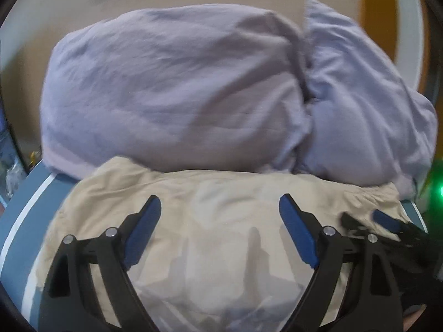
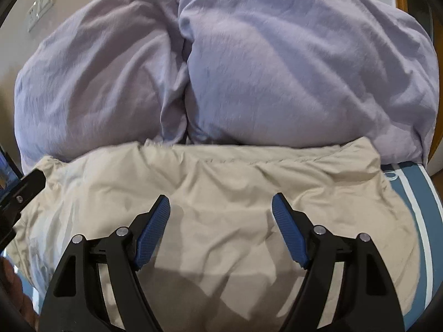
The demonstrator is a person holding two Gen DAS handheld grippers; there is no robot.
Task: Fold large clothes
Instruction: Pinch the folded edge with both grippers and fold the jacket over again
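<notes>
Hovering grippers above a beige garment (image 1: 210, 221) on a bed (image 2: 415, 193).
Left gripper (image 1: 220, 215) and right gripper (image 2: 221, 215) both spread, grasping nothing; lilac pillows (image 2: 290, 69) behind.

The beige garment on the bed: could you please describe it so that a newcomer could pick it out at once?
Start at the two big lilac pillows heaped against the wall. Directly in front of them, on the blue bedcover with white stripes, lies the beige garment, spread out and wrinkled. It is the only sand-coloured fabric there, flat rather than puffy.
</notes>
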